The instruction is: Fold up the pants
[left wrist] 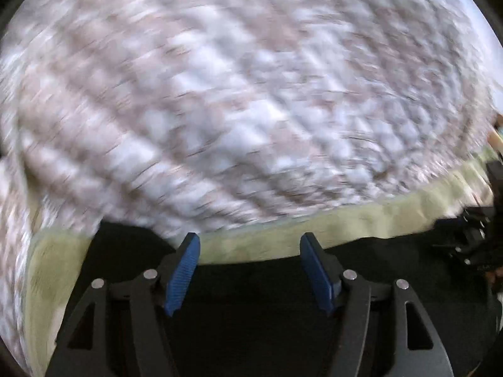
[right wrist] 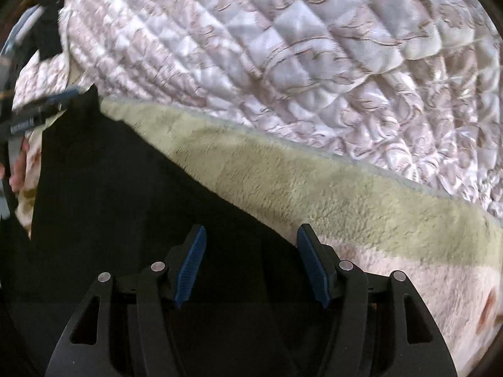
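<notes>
The black pants [left wrist: 251, 298] lie on a fleece blanket, filling the bottom of the blurred left wrist view. My left gripper [left wrist: 249, 242] hovers over their far edge, its blue pads [left wrist: 185, 273] wide apart with nothing pinched between them. In the right wrist view the pants [right wrist: 110, 188] spread across the lower left. My right gripper [right wrist: 251, 229] stands open above their right edge, pads clear of the cloth. The left gripper [right wrist: 67, 95] shows at the far left over the pants' far corner. The right gripper's black body [left wrist: 471, 238] sits at the right rim.
A green and pink fleece blanket [right wrist: 314, 188] lies under the pants. Beyond it a quilted, floral bedspread [right wrist: 283, 47] covers the bed and fills the upper part of both views. A person's hand [right wrist: 17, 169] holds the left gripper.
</notes>
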